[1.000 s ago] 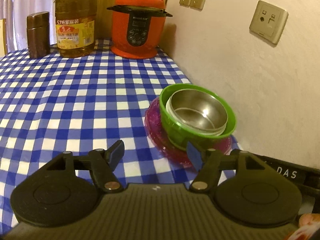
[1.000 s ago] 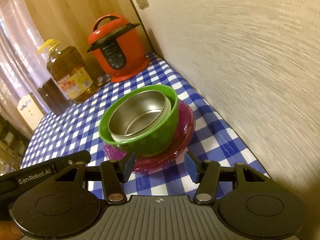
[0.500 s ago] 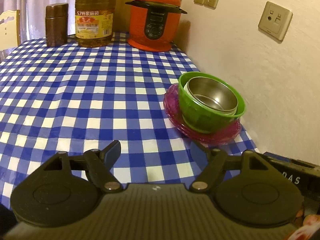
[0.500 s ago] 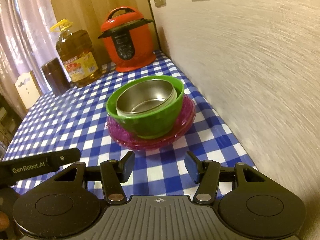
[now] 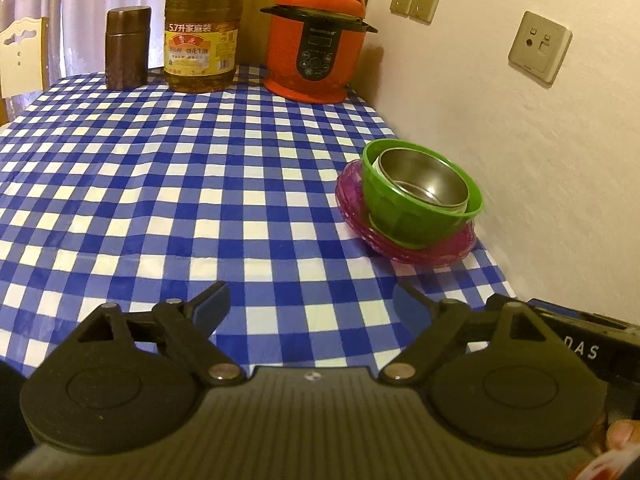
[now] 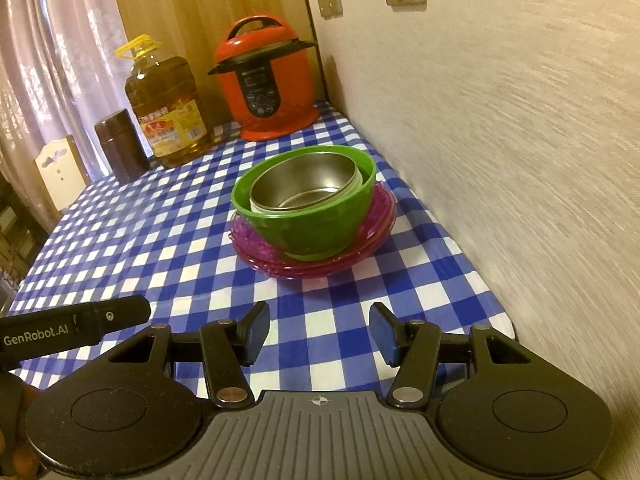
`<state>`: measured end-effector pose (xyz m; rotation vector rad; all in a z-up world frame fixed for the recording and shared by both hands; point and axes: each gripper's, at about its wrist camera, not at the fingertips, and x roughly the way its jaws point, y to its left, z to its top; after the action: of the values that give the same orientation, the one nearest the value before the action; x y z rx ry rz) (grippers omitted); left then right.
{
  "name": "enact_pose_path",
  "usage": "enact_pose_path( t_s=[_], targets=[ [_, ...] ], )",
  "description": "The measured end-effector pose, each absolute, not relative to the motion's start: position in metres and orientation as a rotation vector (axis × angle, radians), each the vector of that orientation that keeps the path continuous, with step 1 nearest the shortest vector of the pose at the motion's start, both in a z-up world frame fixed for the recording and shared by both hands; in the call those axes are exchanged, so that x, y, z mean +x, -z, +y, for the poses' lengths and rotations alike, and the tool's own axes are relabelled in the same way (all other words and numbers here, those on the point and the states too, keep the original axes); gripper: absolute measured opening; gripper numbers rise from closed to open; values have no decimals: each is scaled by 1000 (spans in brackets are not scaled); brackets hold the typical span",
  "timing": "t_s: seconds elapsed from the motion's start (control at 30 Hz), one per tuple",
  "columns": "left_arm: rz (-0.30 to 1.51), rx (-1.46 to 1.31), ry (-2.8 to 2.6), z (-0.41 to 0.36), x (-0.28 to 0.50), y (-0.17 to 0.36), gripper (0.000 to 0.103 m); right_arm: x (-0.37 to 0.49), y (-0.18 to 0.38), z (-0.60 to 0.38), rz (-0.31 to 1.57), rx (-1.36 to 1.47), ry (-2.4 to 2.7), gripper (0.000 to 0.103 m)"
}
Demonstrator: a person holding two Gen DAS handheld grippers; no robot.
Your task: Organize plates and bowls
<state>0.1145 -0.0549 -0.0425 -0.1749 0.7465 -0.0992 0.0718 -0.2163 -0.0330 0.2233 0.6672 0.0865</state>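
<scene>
While the bench (image 5: pixel 160 184) is big and bare in front of me, the pink plates (image 6: pixel 256 240), green bowl (image 6: pixel 320 224) and steel bowl (image 6: pixel 304 188) sit stacked by the wall, ahead of my right claw (image 6: pixel 318 330), which is nearer. Both claws are farther back than before. My left claw (image 5: pixel 310 308) has just been opening wide and holds nothing; my right is half open and holds nothing.

**Readable markings on the table and the rigs**

The oil bottle (image 5: pixel 203 28) carries a yellow label whose top line reads "5.7升家庭装"; the red characters and smaller print beneath are too blurred to read. The red pressure cooker (image 5: pixel 318 40) has a small brand line above its display, illegible. The right gripper's body (image 5: pixel 592 344) shows "DAS". The left gripper's body (image 6: pixel 72 326) bears "GenRobot.AI".
</scene>
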Motion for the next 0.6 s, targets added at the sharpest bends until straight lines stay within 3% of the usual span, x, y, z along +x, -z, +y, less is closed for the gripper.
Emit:
enact_pose_path(
  t_s=[0.6],
  targets=[
    [740,-105,80,-58,85,47,88,44,33,-209,669,157,-98,55]
  ],
)
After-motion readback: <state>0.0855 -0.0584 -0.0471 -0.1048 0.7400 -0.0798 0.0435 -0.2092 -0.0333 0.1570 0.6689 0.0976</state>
